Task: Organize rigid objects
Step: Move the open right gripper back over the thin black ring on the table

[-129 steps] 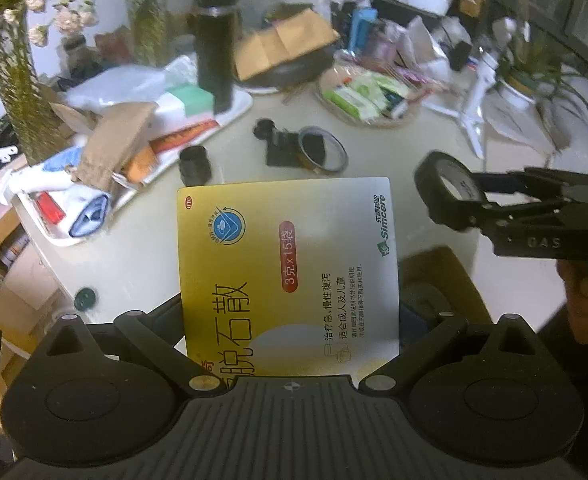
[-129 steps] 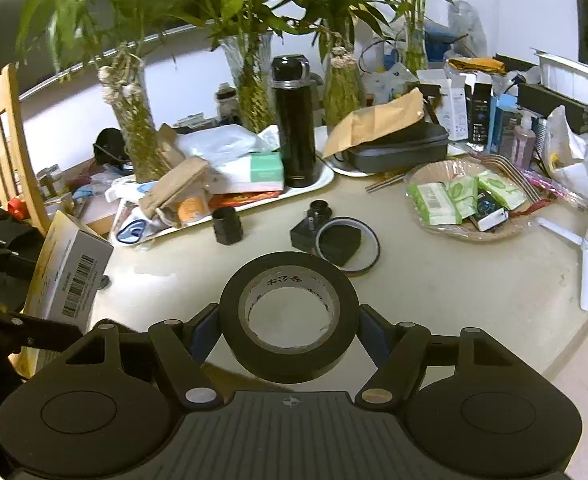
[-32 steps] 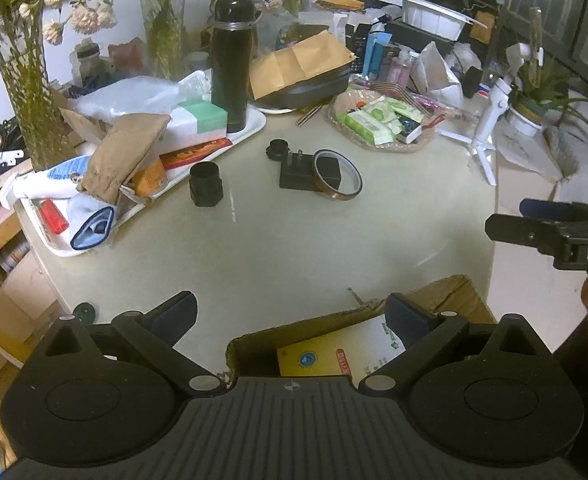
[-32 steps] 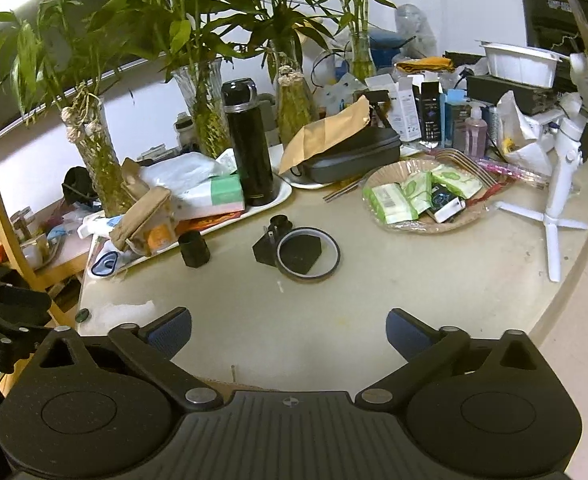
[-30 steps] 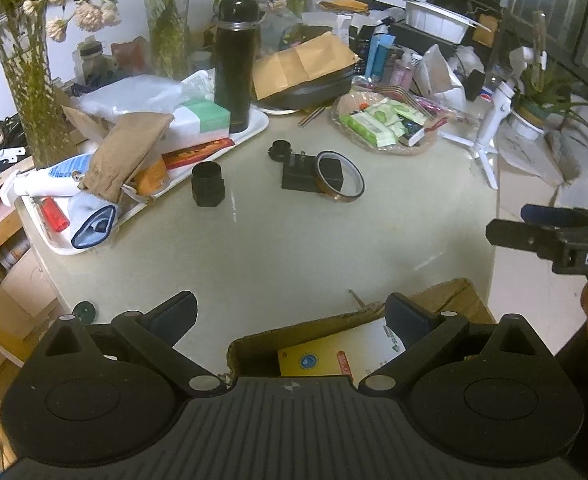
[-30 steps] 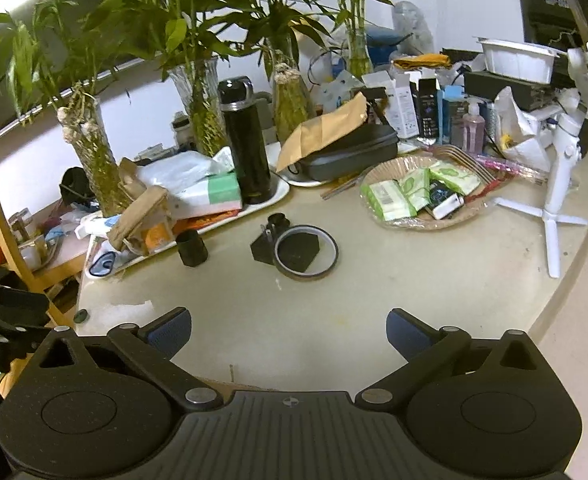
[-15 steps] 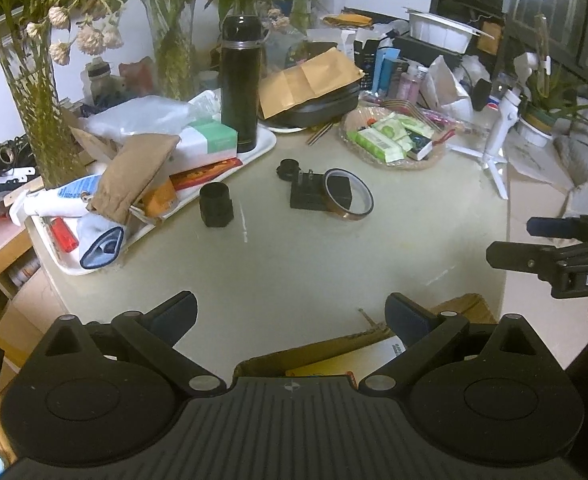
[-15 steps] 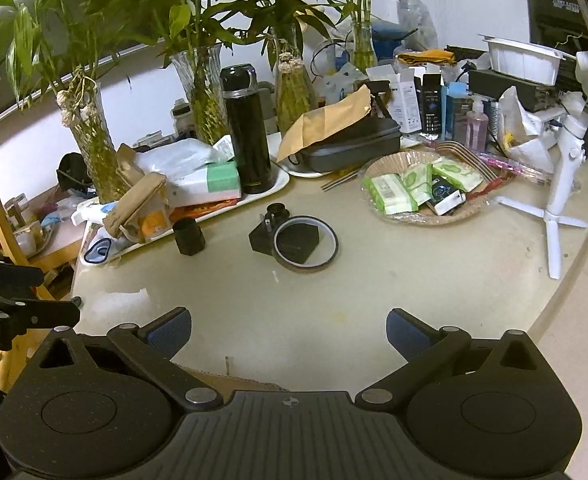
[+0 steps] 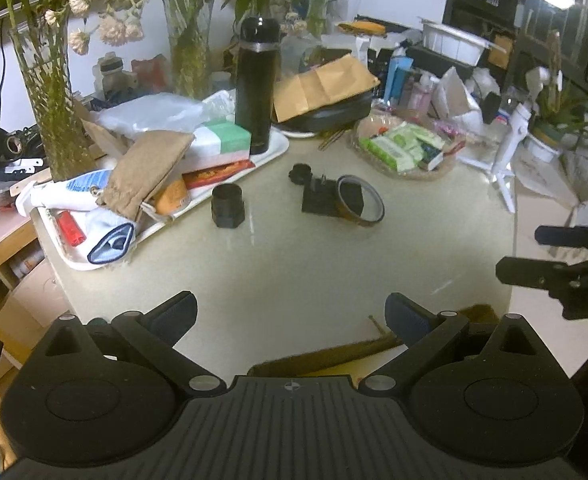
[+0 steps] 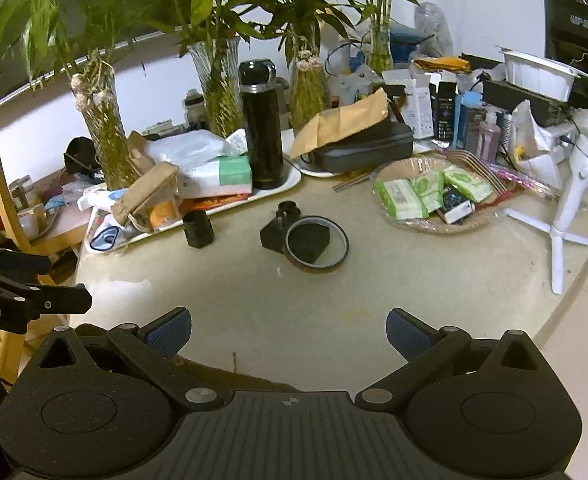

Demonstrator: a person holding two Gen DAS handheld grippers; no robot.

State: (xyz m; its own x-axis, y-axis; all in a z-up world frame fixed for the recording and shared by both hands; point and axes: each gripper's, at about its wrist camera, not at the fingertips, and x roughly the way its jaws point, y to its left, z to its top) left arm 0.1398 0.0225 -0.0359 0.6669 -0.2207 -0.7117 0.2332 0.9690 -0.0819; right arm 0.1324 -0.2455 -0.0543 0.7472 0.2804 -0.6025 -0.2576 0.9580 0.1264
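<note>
Loose parts are left mid-table: a black cylinder [image 9: 228, 211] by the tray's [image 9: 277, 148] near edge, a black block [image 9: 319, 200] with a thin ring [image 9: 361, 201] leaning on it, and a small knob [image 9: 299, 173] just behind. The left gripper [image 9: 291, 314] and right gripper [image 10: 289, 327] are both held spread wide and empty over the table's [image 9: 314, 264] near edge. The step is judged to be a reach for the next piece; the ring or block is the likely pick, central and unobstructed. A forward reach is called for, then closing across the chosen part (the ring looks thin, so a flat-on grip may slip).

A cardboard box [image 9: 374, 350] is seen below the near edge; something yellow lies in it, mostly hidden. The tray at the far-left corner holds a flask [image 9: 256, 88], a tissue pack [image 9: 218, 142] and pouches. A basket [image 10: 438, 220] at the far-right side holds green packets.
</note>
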